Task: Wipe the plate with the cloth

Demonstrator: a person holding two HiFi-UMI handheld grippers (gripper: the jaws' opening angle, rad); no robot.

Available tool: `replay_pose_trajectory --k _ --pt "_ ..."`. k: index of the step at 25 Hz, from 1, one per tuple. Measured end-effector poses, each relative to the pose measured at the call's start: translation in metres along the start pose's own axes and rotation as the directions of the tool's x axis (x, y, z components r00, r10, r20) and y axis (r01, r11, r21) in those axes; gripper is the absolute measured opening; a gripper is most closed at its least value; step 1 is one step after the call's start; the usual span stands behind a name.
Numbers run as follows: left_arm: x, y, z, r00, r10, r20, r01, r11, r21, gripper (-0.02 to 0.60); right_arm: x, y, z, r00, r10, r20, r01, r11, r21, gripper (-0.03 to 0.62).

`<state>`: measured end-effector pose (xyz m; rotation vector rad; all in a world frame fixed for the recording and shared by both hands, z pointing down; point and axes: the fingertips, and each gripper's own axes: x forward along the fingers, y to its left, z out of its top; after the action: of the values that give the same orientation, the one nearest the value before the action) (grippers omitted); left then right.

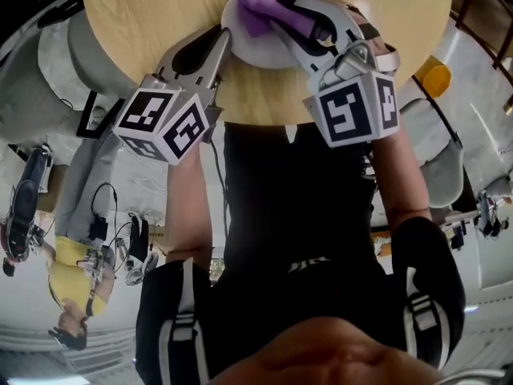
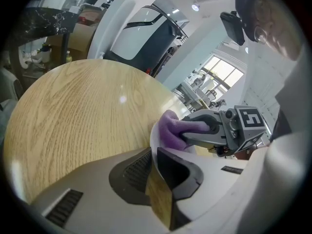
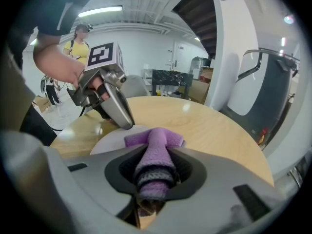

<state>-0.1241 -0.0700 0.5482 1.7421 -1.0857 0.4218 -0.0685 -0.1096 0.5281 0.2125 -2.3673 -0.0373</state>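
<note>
A white plate [image 1: 260, 53] lies near the front edge of the round wooden table [image 1: 152, 14]. My left gripper [image 1: 225, 38] is shut on the plate's left rim [image 2: 153, 139], which runs between its jaws. My right gripper [image 1: 279, 13] is shut on a purple cloth [image 1: 258, 0] and presses it onto the plate's far part. In the right gripper view the cloth [image 3: 154, 155] sticks out past the jaws onto the plate [image 3: 108, 141], and the left gripper [image 3: 118, 112] holds the rim just beyond. From the left gripper view, the cloth [image 2: 170, 128] shows bunched under the right gripper [image 2: 207, 129].
Grey chairs [image 1: 80, 54] stand around the table, one on the right [image 1: 441, 167] with an orange object [image 1: 437, 77] beside it. A dark chair [image 3: 270, 91] stands behind the table. A person in yellow [image 1: 68, 279] is on the floor to the left, beside cables.
</note>
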Motion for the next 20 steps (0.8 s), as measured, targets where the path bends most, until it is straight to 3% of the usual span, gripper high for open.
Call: replay_pose_trajectory --k 9,13,17,20 --pt "0.006 -0.005 -0.005 1.0 0.0 -0.003 0.0 1.0 0.003 0.038 -0.045 -0.021 -0.047 0.992 -0.078 -0.095 0.083 0.996 0.042 0.097" --pt "0.006 -0.01 -0.005 1.0 -0.002 -0.001 0.002 1.0 0.005 0.039 -0.049 -0.02 -0.027 0.992 -0.114 -0.059 0.118 0.991 0.066 0.097" --pt "0.008 -0.013 -0.005 1.0 -0.001 -0.002 0.001 1.0 0.009 0.04 -0.022 0.003 0.01 0.998 -0.044 0.05 0.04 0.996 0.085 0.097" --pt "0.007 -0.01 -0.003 1.0 0.003 -0.001 -0.003 1.0 0.009 0.038 0.004 0.019 0.018 0.999 0.007 0.049 -0.009 0.999 0.034 0.097"
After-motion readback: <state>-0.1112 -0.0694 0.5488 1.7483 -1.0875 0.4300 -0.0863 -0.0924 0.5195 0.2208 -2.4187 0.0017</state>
